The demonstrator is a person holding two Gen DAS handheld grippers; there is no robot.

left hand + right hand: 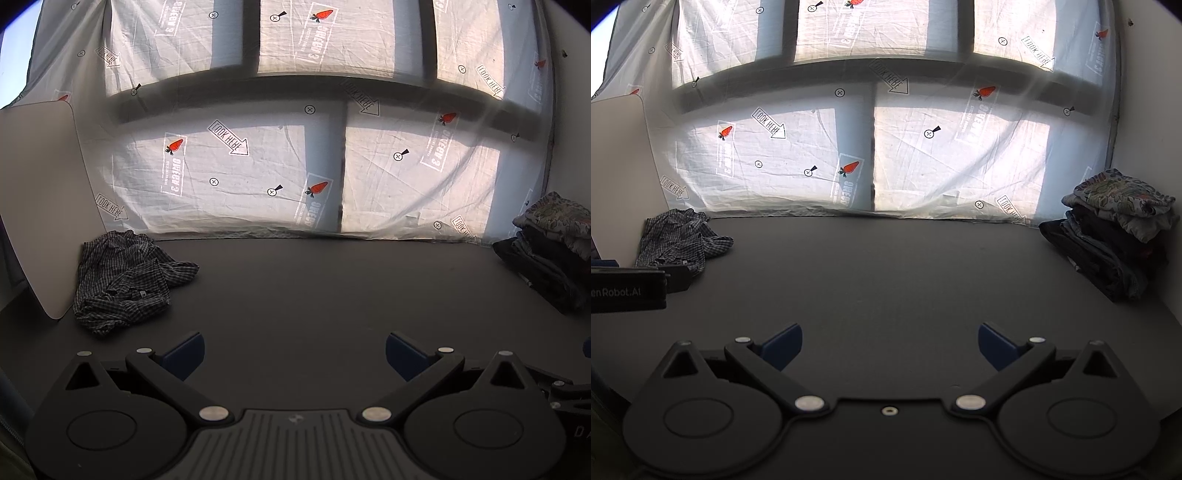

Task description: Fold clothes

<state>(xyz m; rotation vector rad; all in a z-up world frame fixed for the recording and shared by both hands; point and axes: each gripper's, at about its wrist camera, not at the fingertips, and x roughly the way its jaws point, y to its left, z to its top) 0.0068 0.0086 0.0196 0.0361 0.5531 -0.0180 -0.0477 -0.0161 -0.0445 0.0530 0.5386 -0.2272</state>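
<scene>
While you held both tools low over the dark table (295, 288), your left gripper (294, 352) and right gripper (890, 345) stood wide apart and empty. A crumpled checked shirt (122, 278) lay at the far left against a white board (40, 199); a stack of folded clothes (1115, 236) sat far right.

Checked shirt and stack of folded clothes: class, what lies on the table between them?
Nothing: between the checked shirt and the stack of folded clothes only bare dark table shows, in both wrist views.
</scene>
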